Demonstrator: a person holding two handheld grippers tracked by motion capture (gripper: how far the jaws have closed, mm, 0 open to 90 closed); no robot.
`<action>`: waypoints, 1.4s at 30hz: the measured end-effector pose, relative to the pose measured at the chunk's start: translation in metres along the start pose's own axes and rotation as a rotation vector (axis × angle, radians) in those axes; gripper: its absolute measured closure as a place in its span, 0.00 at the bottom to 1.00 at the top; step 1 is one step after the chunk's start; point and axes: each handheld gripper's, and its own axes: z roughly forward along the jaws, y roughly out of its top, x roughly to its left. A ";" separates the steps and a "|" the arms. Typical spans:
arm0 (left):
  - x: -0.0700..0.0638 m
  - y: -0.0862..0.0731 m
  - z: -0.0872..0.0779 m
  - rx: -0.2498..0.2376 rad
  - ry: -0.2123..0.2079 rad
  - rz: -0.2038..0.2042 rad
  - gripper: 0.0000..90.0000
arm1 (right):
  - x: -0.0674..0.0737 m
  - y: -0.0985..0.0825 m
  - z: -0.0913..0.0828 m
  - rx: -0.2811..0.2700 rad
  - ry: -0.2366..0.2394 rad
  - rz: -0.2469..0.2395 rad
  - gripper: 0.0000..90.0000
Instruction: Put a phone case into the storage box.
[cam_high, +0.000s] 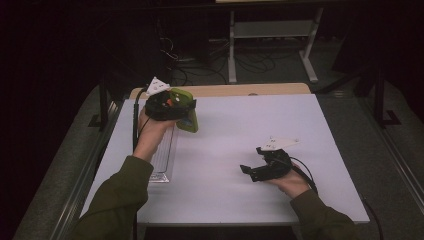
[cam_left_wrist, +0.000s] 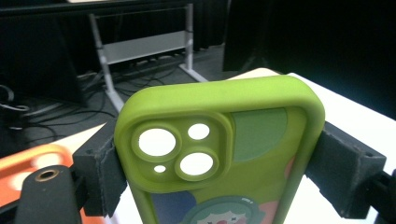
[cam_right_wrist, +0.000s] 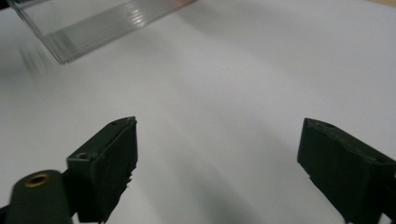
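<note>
1. Left gripper (cam_high: 186, 111), far left over the white table (cam_high: 240, 200): jaws clamped on the two long edges of a green phone case (cam_high: 186, 116), held up off the surface.
2. Same grip from the left gripper view: black pads pressing both sides of the green phone case (cam_left_wrist: 219, 154), camera cut-outs facing the lens, a cartoon print on the lower part.
3. Just beside the left pad in that view: an orange item (cam_left_wrist: 28, 170), blurred, not identifiable.
4. Right gripper (cam_high: 251, 166), near right, low over the table and well apart from the case: jaws spread wide, nothing between them.
5. Right gripper view: both pads (cam_right_wrist: 109, 168) over bare white surface, a clear ribbed tray (cam_right_wrist: 93, 28) far left.
6. Same clear ribbed tray (cam_high: 162, 160) flat on the table under the left forearm.
</note>
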 end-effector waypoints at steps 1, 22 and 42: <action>0.003 0.001 -0.001 0.001 0.012 0.003 0.17 | 0.000 -0.002 -0.001 0.009 -0.003 0.003 0.09; 0.057 0.001 -0.004 0.037 0.221 -0.041 0.17 | -0.007 -0.017 -0.013 0.022 -0.059 -0.027 0.02; 0.074 -0.032 0.030 0.151 0.320 -0.107 0.17 | -0.010 -0.018 -0.017 0.018 -0.070 -0.019 0.02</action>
